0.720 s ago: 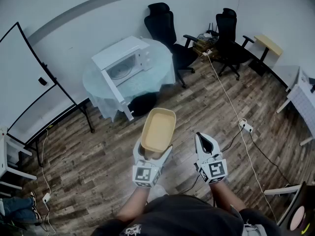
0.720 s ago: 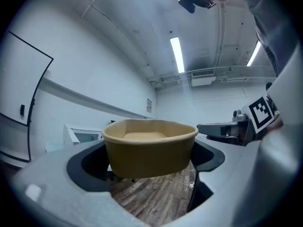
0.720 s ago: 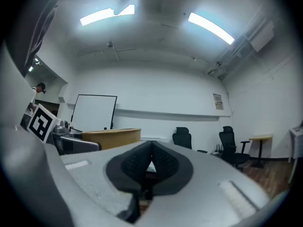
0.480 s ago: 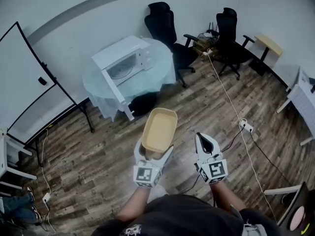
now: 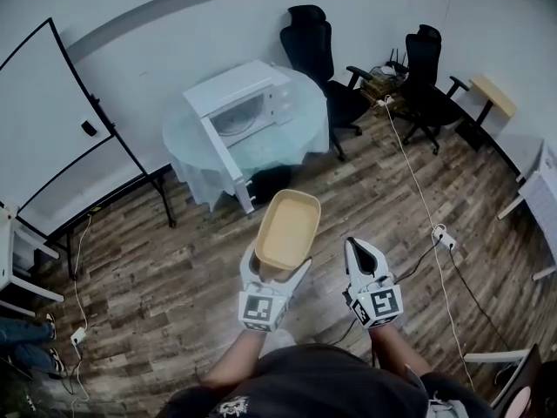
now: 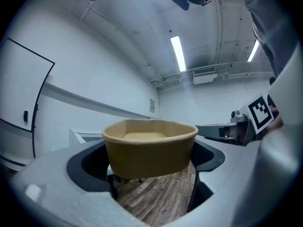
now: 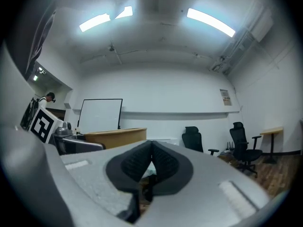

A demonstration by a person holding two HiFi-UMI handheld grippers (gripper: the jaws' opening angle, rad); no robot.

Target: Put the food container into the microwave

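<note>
A tan, empty food container (image 5: 285, 230) is held above the wood floor, with my left gripper (image 5: 272, 271) shut on its near end; in the left gripper view the container (image 6: 149, 146) fills the space between the jaws. To its right my right gripper (image 5: 357, 252) is shut with nothing in it, its pads (image 7: 150, 161) pressed together. A white microwave (image 5: 239, 104) stands on a round glass-topped table (image 5: 287, 142) ahead, its door (image 5: 224, 155) swung open toward me. From the right gripper view the container (image 7: 116, 137) shows at left.
Two black office chairs (image 5: 318, 50) (image 5: 433, 72) stand behind and right of the table. A whiteboard (image 5: 52, 120) on a stand is at left. A white cable (image 5: 422, 190) runs across the floor to a power strip (image 5: 445, 238). A small desk (image 5: 493, 94) is at far right.
The view has shifted so the table and microwave sit a little closer and more to the right. The container stays gripped by my left gripper; the right gripper stays shut.
</note>
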